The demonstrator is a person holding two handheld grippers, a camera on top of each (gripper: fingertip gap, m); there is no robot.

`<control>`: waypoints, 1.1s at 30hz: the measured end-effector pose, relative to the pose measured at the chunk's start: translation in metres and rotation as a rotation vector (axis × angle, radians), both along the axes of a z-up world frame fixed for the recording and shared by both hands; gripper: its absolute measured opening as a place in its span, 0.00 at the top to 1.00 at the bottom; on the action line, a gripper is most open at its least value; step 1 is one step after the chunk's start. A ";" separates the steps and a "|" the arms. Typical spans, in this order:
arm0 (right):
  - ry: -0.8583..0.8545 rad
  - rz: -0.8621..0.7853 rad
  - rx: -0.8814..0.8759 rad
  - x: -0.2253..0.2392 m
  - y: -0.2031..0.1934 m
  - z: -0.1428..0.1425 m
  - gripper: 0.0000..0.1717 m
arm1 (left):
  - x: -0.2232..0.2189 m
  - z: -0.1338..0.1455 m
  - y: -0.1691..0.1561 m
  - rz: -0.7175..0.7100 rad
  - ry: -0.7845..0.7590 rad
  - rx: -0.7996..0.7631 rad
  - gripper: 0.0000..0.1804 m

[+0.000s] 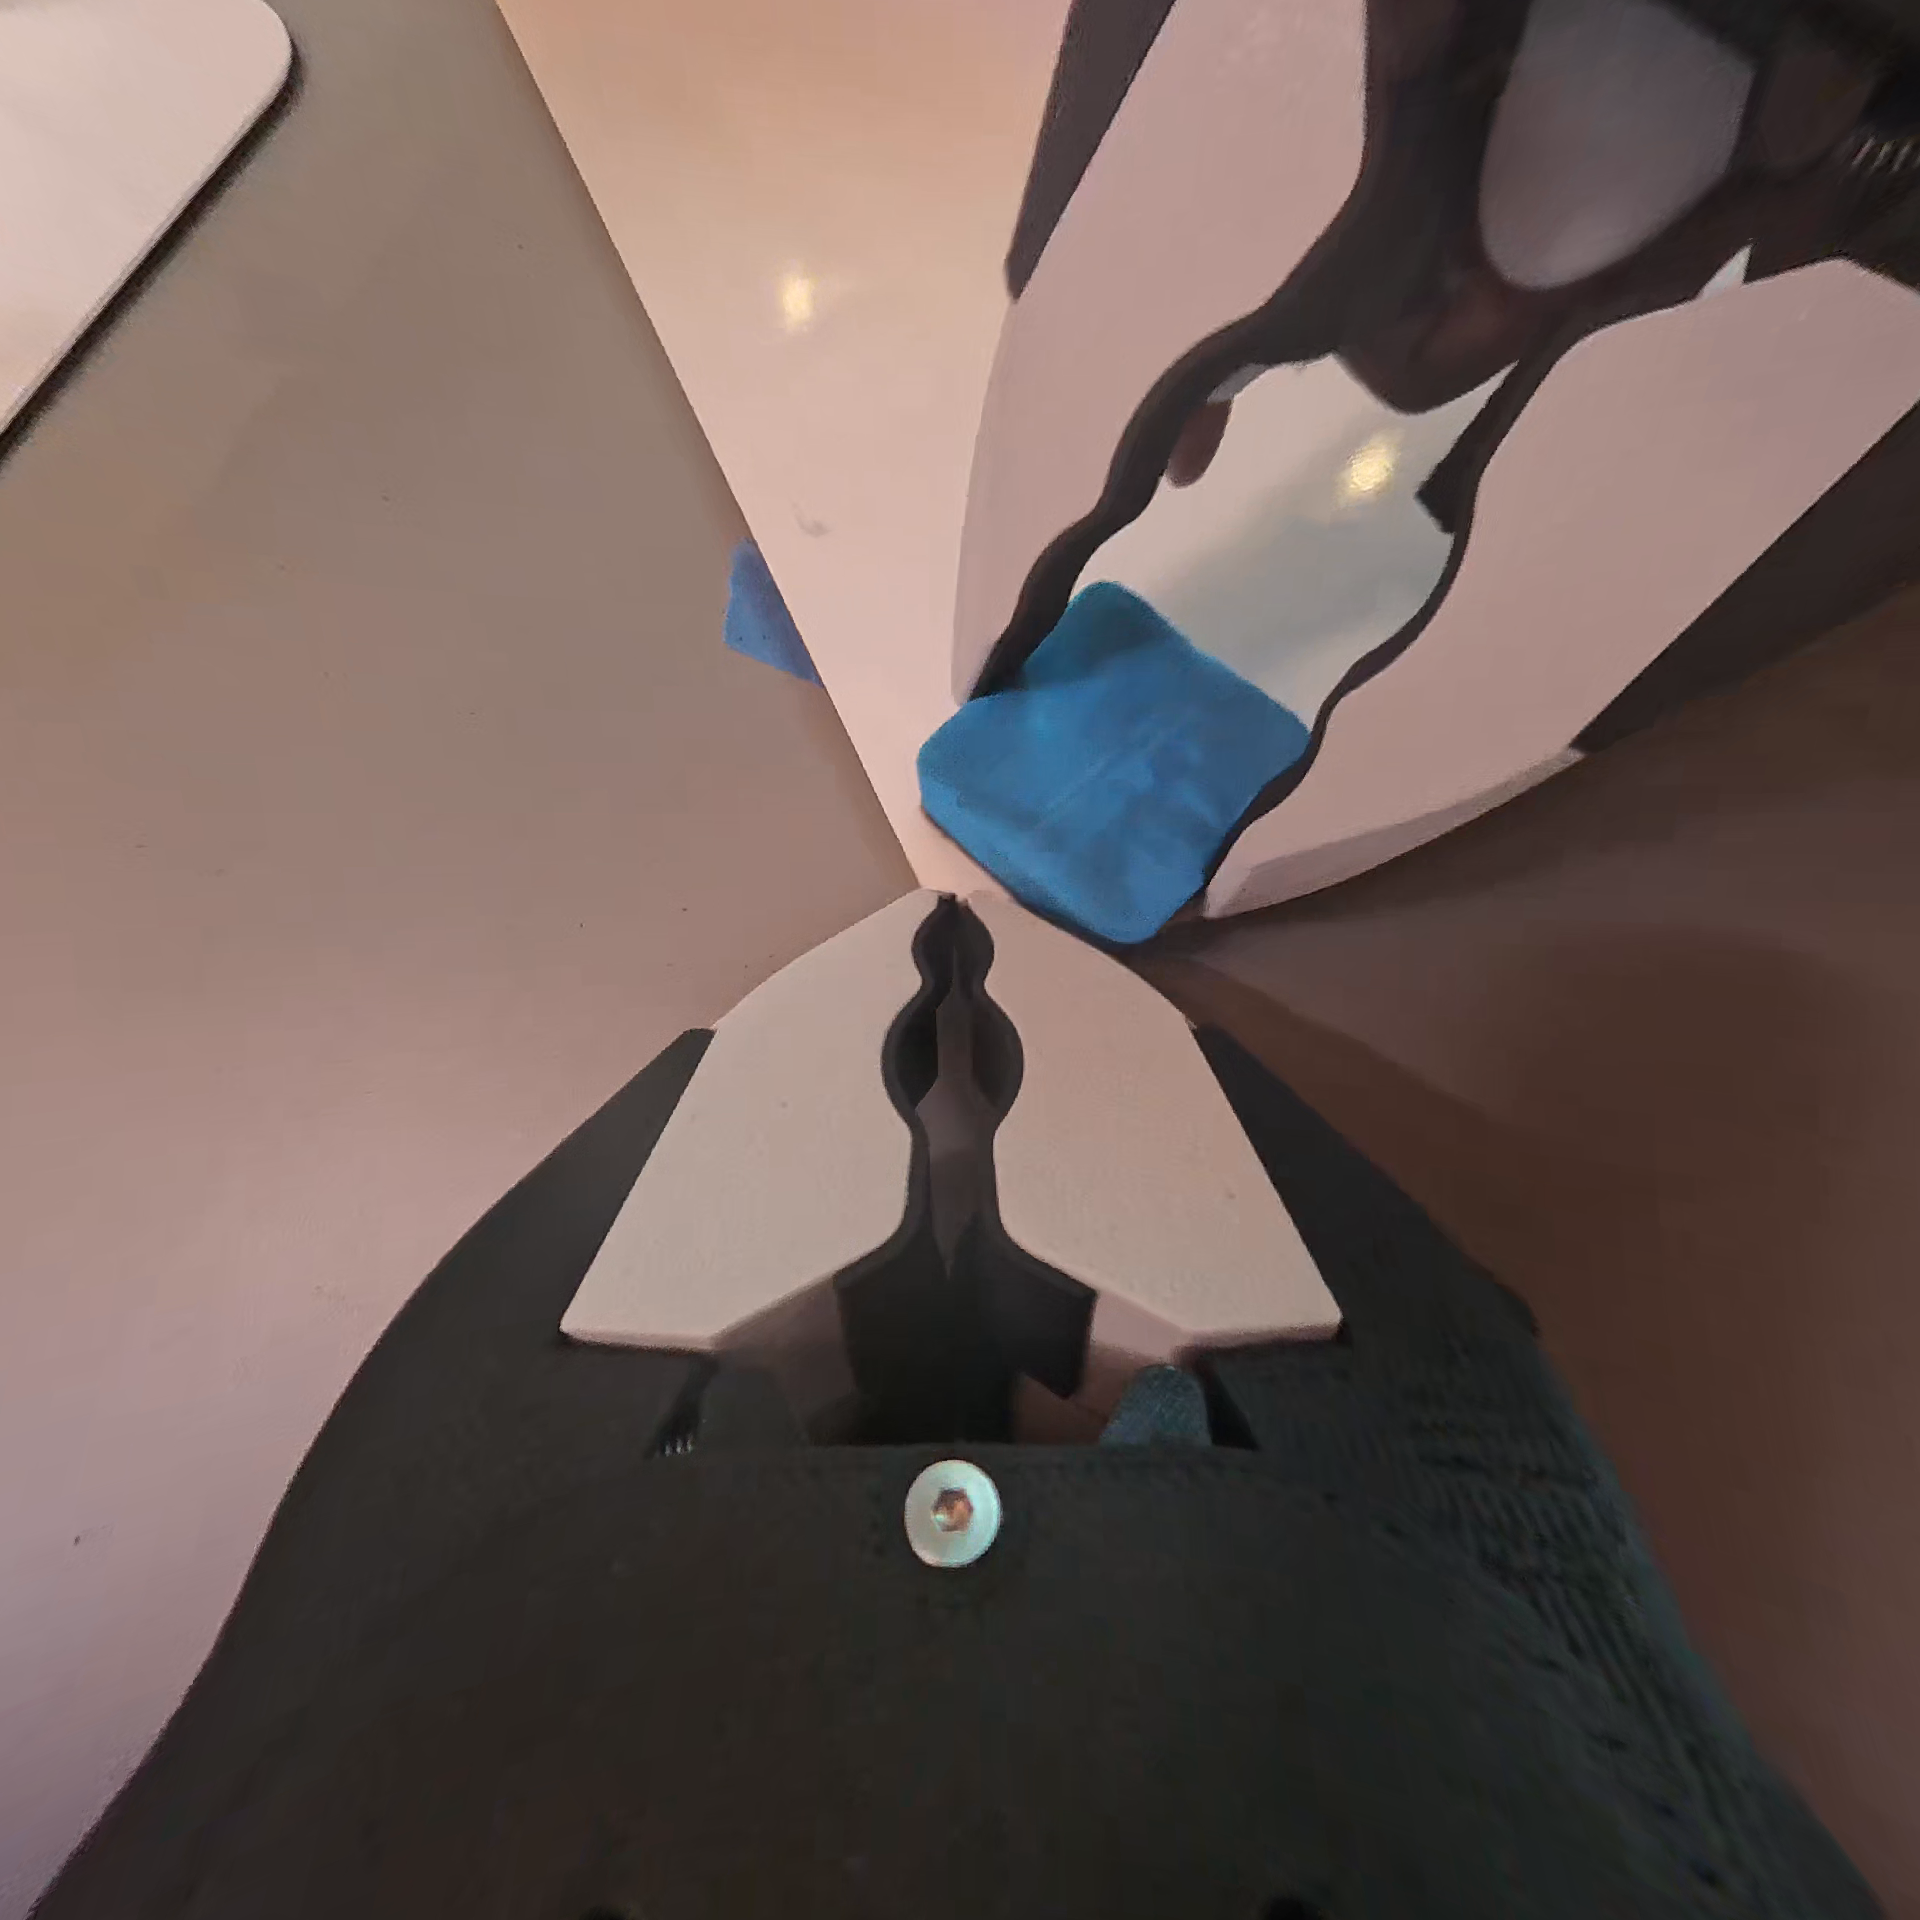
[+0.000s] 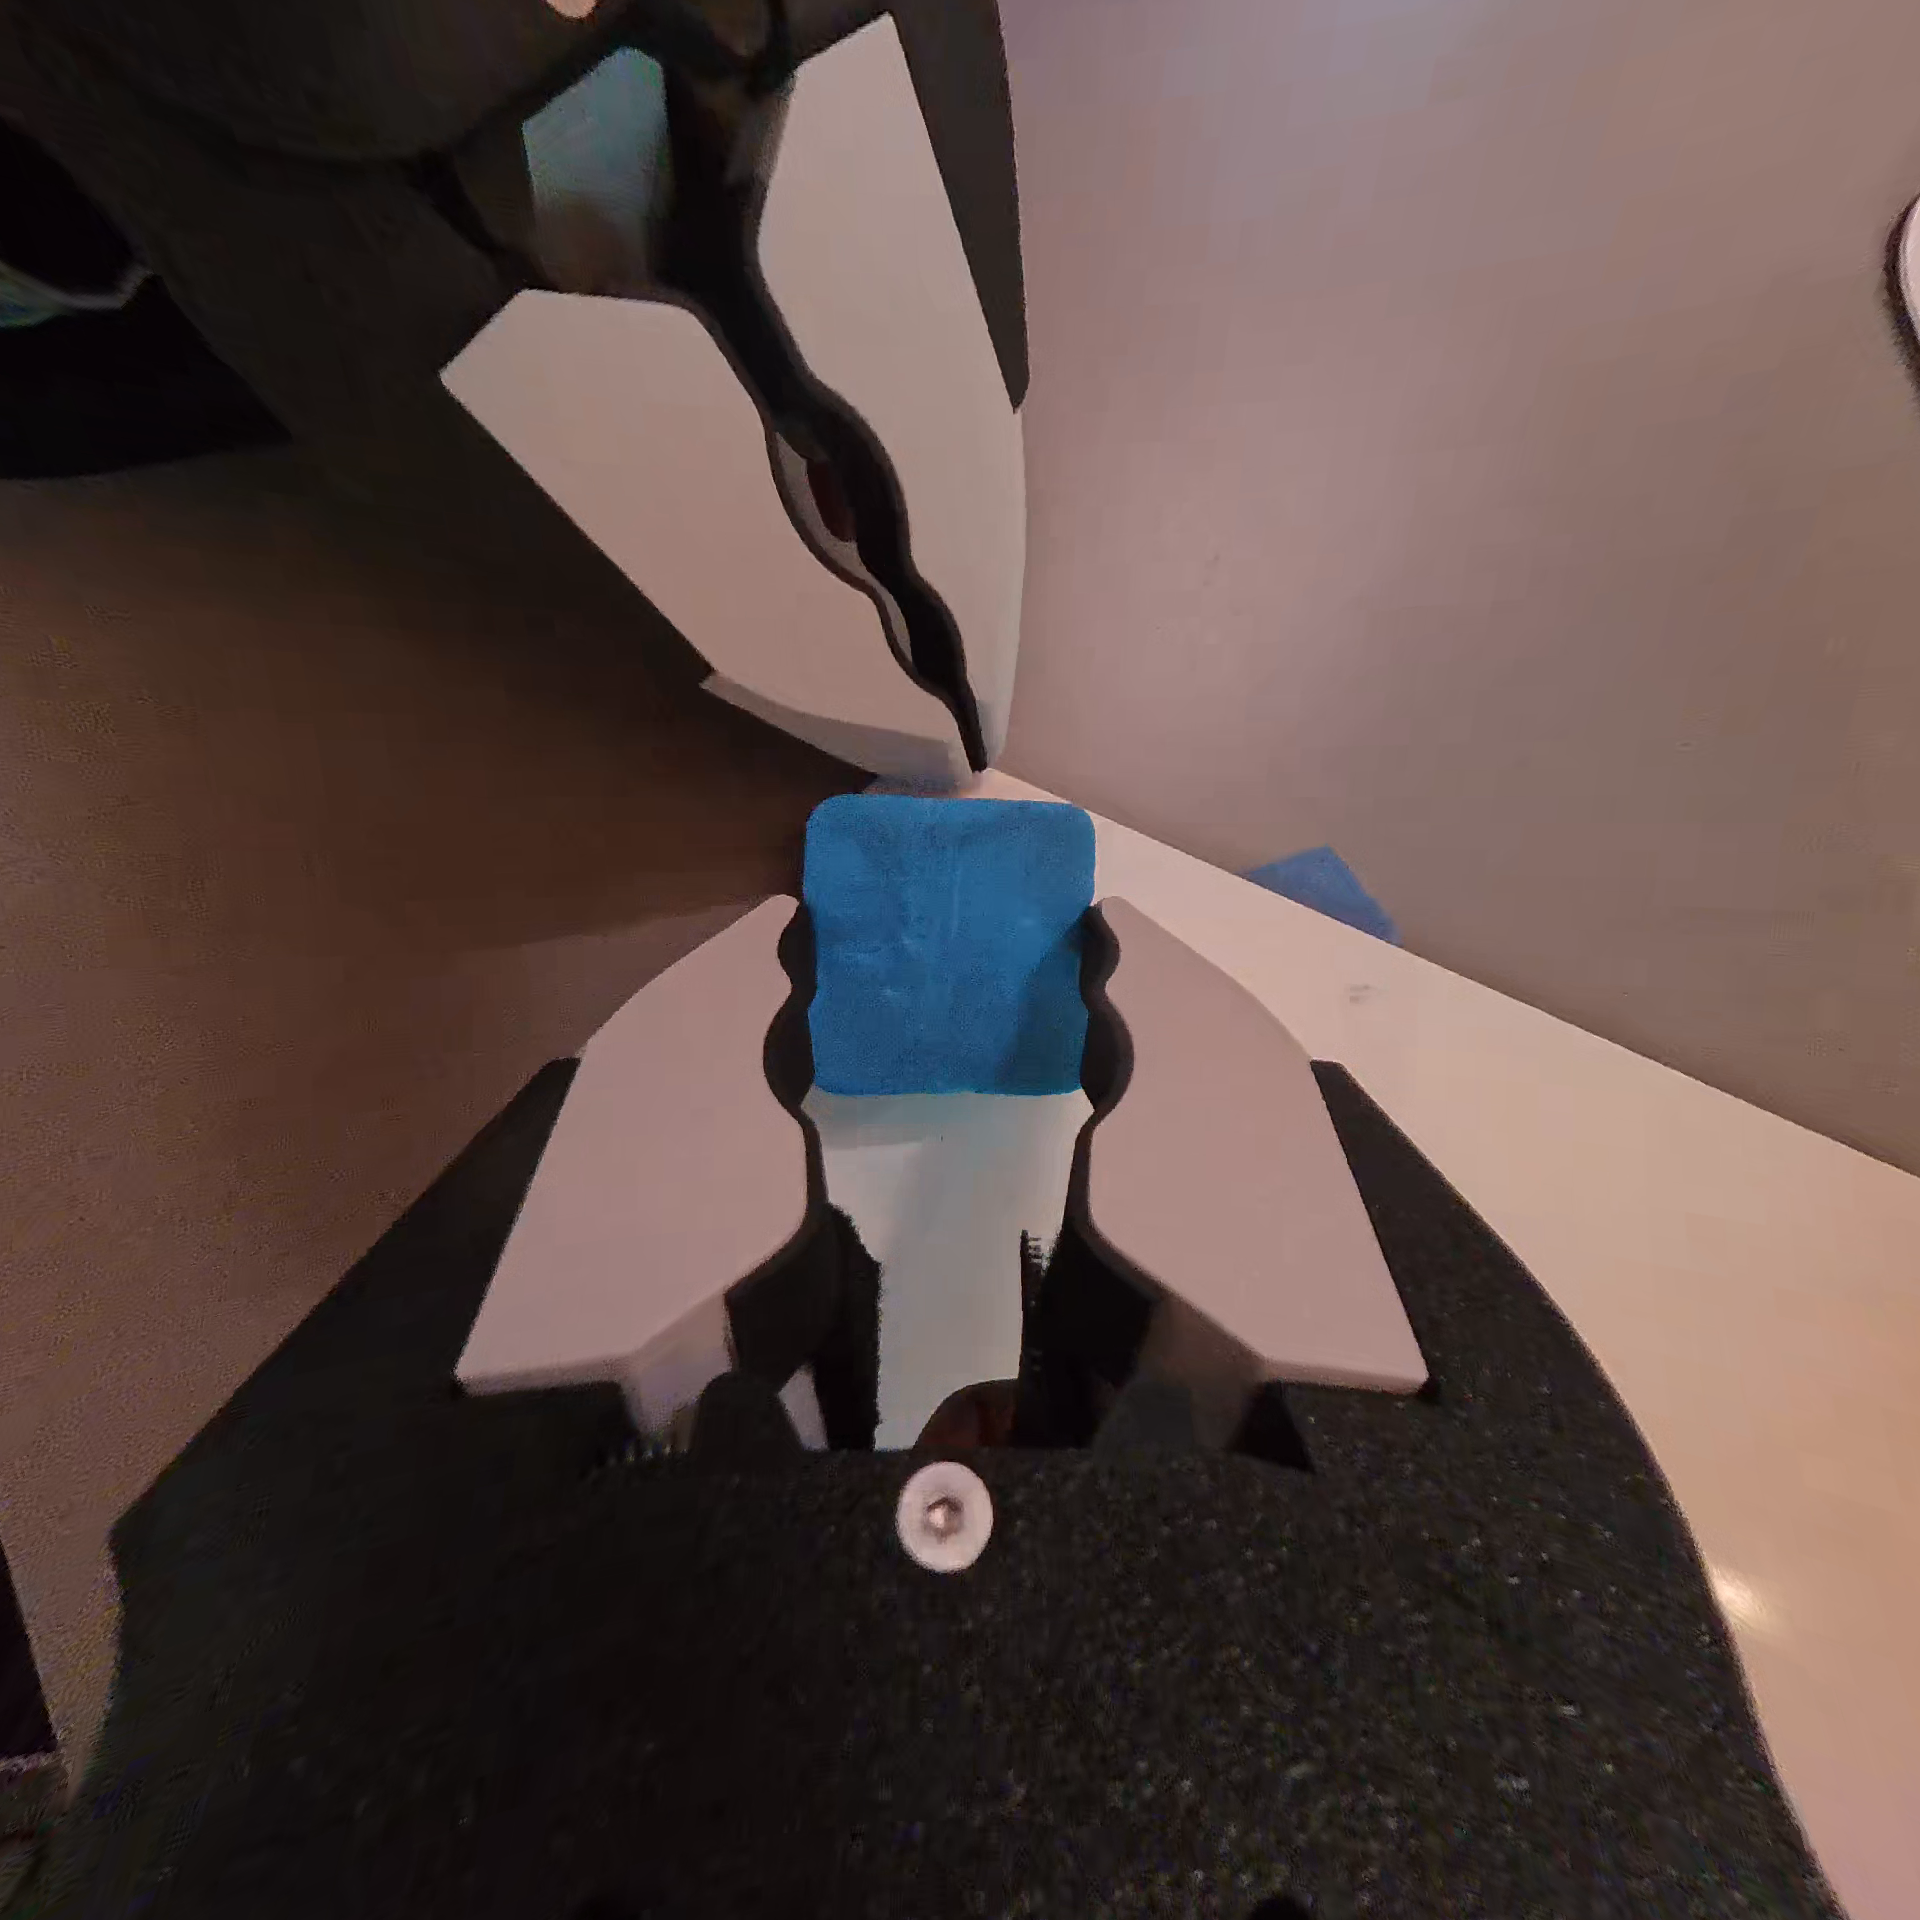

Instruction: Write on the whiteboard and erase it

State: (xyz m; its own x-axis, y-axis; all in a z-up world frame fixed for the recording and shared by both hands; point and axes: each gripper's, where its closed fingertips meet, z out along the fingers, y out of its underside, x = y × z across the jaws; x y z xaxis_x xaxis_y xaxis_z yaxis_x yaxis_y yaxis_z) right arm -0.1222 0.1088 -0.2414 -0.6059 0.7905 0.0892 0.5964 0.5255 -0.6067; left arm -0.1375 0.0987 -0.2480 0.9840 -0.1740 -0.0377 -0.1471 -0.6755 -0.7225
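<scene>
The whiteboard (image 1: 831,260) is a pale sheet lying flat on the brown table (image 1: 364,831). It also shows in the right wrist view (image 2: 1455,1195). My right gripper (image 2: 948,914) is shut on a blue square eraser (image 2: 951,945), with a pad pressed on each side. The eraser sits on the board right at its near corner. The left wrist view shows the same grasp, with the right gripper (image 1: 1101,790) around the eraser (image 1: 1112,769). My left gripper (image 1: 951,906) is shut, with its tips at that same corner of the board. It also shows in the right wrist view (image 2: 971,758), just beyond the eraser.
A piece of blue tape (image 1: 764,623) sticks out at the board's edge, also in the right wrist view (image 2: 1320,888). A faint small mark (image 1: 810,520) is on the board. A pale rounded pad (image 1: 104,208) lies at the far left. A round object (image 2: 1907,291) shows at the right edge.
</scene>
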 end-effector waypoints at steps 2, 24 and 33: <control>0.022 0.008 -0.037 0.000 -0.001 0.001 0.71 | 0.003 -0.002 0.000 -0.025 0.026 -0.007 1.00; 0.500 -0.240 -0.423 -0.010 0.060 0.079 0.71 | -0.018 0.035 0.008 0.092 0.150 0.267 0.80; 0.405 -0.601 -0.269 -0.028 0.190 0.085 0.71 | -0.019 0.034 0.007 0.104 0.124 0.267 0.78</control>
State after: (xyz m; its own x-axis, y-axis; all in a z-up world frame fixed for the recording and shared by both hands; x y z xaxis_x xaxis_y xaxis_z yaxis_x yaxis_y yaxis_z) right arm -0.1505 0.2987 -0.1561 -0.0265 0.9992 -0.0289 0.4366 -0.0145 -0.8995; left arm -0.1568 0.1060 -0.2137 0.9811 -0.0407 -0.1891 -0.1852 -0.4801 -0.8574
